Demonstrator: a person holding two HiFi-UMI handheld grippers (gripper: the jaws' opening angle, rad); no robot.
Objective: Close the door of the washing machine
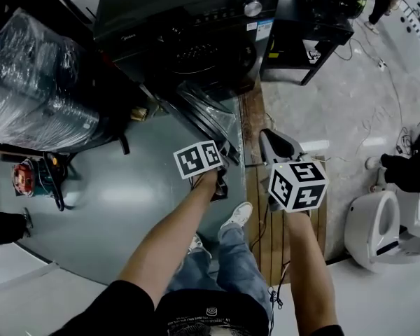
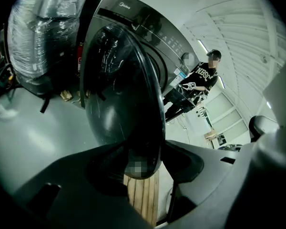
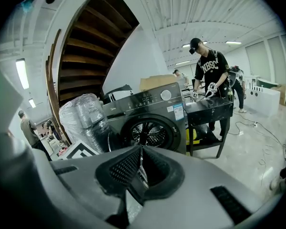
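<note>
Jaws apart, the left gripper (image 2: 146,149) straddles the open door (image 2: 119,94).

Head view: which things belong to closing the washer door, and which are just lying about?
Job: washing machine; its open door, edge between the parted jaws of the left gripper.
Lying about: plastic-wrapped bundle; black stand; white toilet; wooden planks.
</note>
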